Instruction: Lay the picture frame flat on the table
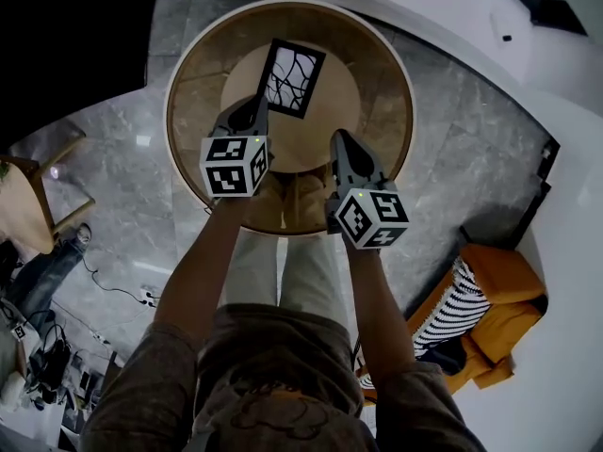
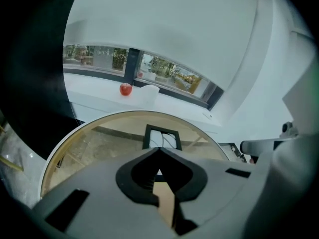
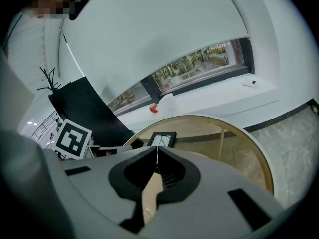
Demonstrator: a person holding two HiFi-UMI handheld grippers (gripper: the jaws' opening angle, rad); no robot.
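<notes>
Left gripper (image 1: pixel 255 101) and right gripper (image 1: pixel 338 137) are seen closed on nothing above the round bench (image 1: pixel 382 64), where the picture frame (image 1: pixel 291 78) is judged already flat, so it could be shoved askew if a gripper were lowered carelessly.

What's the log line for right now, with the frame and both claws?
picture frame: flat on the table | left claw: shut, empty | right claw: shut, empty | frame contact: none
</notes>
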